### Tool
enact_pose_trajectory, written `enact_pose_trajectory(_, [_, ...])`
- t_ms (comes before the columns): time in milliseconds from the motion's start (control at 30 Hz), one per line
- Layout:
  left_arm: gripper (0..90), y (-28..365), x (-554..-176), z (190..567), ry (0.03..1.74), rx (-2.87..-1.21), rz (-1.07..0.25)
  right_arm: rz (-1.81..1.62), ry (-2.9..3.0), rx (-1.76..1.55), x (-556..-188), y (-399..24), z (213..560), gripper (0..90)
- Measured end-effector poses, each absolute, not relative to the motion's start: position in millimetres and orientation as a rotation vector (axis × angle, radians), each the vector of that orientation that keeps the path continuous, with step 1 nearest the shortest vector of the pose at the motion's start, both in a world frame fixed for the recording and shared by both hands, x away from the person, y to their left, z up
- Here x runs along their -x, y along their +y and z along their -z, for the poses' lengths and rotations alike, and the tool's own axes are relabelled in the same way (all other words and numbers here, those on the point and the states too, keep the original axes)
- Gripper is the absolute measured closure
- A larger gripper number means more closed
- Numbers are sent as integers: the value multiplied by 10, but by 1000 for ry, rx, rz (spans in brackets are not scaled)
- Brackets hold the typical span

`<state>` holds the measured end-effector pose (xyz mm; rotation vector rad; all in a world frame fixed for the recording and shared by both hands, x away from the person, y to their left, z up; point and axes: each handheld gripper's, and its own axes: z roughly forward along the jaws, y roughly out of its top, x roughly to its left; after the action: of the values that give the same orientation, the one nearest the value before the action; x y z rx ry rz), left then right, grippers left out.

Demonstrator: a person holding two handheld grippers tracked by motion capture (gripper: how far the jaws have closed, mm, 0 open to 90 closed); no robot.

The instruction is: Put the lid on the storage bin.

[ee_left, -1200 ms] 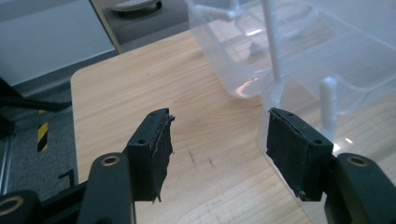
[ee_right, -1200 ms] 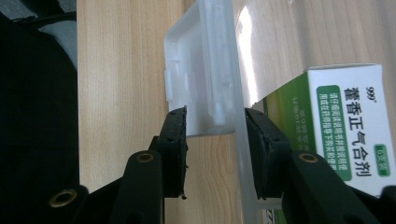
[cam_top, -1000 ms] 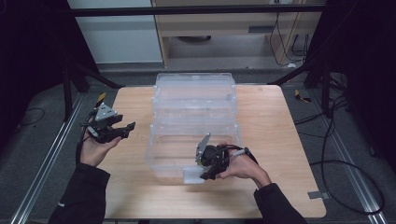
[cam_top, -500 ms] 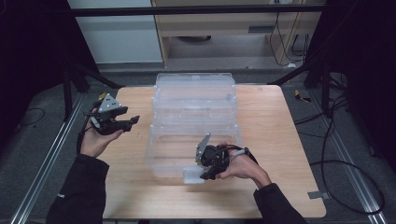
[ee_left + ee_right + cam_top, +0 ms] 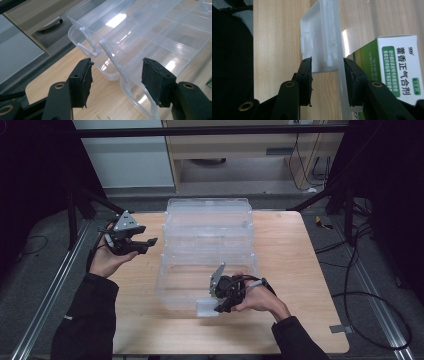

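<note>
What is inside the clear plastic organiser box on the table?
A green-and-white medicine carton lies inside the clear box, behind its front wall. The open compartments look bare; glare hides some.

My wooden table [image 5: 310, 250] stands on grey floor [image 5: 40, 270] between 2 metal rails [image 5: 50, 295]. A pale cabinet [image 5: 125, 155] sits beyond, dimly lit.

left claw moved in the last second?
Yes. In the high view the left claw has gone toward the table's far edge; its jaws stand open, beside the clear box.

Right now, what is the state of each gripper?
Left gripper: open, holding nothing.
Right gripper: closed on the front latch of the clear plastic box.
</note>
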<state>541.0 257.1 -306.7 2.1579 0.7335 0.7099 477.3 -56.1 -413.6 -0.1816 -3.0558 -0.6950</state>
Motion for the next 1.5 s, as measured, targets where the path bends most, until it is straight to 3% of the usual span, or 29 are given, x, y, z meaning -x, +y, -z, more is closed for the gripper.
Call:
enact_pose_trajectory(1033, [386,2132,-5740,2998,522,-2249,-631,699,-3051,178,-4775,-561,4137,621])
enact_pose_trajectory(1500, [416,1969,-5902,2964,428,-2312,-610,694,-3052,184,-4771,-563,4136,621])
